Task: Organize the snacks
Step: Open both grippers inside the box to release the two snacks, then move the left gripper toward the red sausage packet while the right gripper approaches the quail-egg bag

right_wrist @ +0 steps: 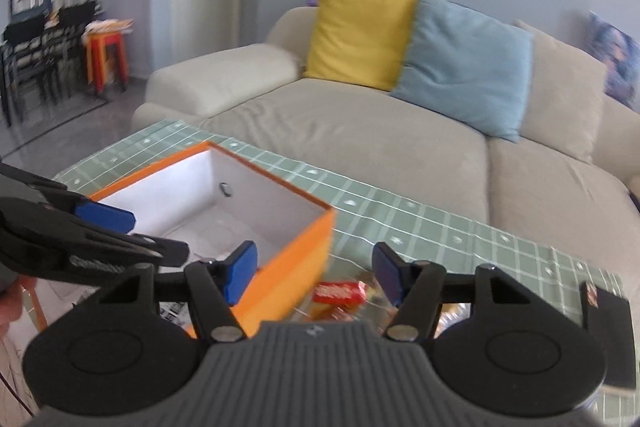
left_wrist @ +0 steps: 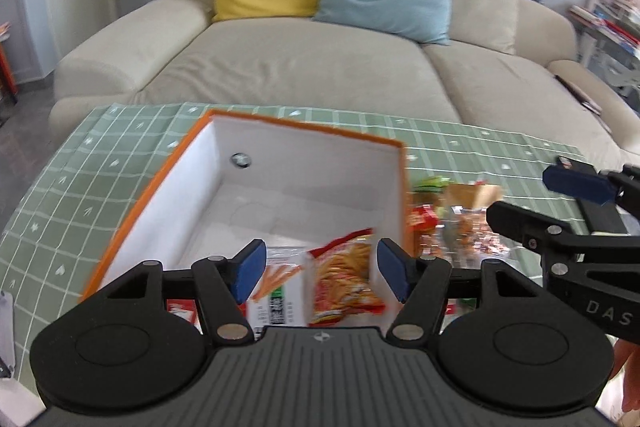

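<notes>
Your left gripper (left_wrist: 320, 269) and right gripper (right_wrist: 314, 273) both have fingers spread above the green checked tabletop (right_wrist: 400, 211), facing a beige sofa (right_wrist: 360, 131).

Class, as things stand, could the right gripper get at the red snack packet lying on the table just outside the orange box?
Probably yes. The right gripper is open, and the red snack packet lies between and beyond its fingertips, beside the orange box wall. Nothing covers it, though the wall is close on the left.
</notes>
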{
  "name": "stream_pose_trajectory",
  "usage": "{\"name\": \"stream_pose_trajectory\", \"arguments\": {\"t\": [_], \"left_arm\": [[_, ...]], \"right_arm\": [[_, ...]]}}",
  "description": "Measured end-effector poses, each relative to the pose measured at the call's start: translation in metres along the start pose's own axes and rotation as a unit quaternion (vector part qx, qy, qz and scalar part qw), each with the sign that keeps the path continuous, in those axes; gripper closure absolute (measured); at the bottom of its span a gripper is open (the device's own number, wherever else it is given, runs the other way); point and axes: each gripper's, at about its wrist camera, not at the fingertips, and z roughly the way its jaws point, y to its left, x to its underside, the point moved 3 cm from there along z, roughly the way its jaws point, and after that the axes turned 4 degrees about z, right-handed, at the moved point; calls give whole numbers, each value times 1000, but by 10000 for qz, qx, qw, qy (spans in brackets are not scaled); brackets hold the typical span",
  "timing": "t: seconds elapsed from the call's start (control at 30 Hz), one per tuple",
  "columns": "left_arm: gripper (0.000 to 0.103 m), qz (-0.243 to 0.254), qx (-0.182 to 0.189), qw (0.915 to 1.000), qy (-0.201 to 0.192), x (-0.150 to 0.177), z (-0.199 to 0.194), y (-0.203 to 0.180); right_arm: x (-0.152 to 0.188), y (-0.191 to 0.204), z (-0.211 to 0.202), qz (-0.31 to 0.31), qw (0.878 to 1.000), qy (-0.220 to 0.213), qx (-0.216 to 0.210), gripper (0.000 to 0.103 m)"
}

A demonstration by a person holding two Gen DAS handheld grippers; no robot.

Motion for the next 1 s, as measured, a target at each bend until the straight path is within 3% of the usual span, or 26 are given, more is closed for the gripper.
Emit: {"name": "stream_pose_trajectory", "arguments": {"t": [0.27,0.53,1.0], "left_arm": [[28,714,340,9965,-286,-1,-12,-57],[28,1355,661,9885,-81,6,0,-103],[32,1714,1269,9767,234,16,36,-122]], "right_arm": [[36,-51,-26,752,9965,40,371,29],[71,-90,-39,1376,9876,47,757,15],[105,-116,-25,1531,9831,21,1004,10]]}}
